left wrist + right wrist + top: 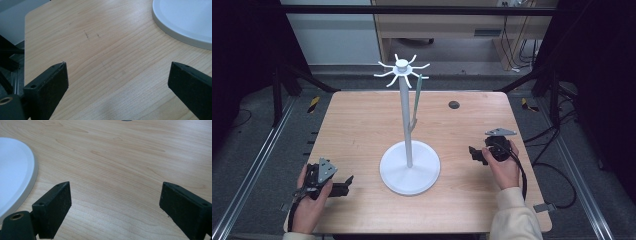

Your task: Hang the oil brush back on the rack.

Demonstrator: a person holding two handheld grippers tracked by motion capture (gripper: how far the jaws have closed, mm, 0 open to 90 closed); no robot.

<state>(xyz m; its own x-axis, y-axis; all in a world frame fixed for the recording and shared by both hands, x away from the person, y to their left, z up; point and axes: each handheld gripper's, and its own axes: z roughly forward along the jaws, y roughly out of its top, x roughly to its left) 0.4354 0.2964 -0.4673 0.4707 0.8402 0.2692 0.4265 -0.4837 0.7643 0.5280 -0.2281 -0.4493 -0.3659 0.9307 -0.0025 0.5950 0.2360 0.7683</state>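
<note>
A tall white metal stand (409,150), with a round flat base, a slim upright pole and a ring of short curved hooks at the top, rises from the middle of the light wooden table (362,120). A thin pale green strip (416,100) hangs from one of the hooks on the pole's right side and dangles down beside the pole, well above the base. The left gripper (343,186) rests low at the near left corner of the table, held in the person's left hand (309,200), and points toward the stand's base without touching it; in the left gripper view its two black jaws stand wide apart over bare wood, with the white base rim at the upper right. The right gripper (476,154) sits on the right side of the table in the person's right hand (504,167), facing the base from the other side and apart from it; in the right gripper view its jaws are also spread wide with nothing between them. A small dark round grommet (454,104) lies in the tabletop toward the far edge.
</note>
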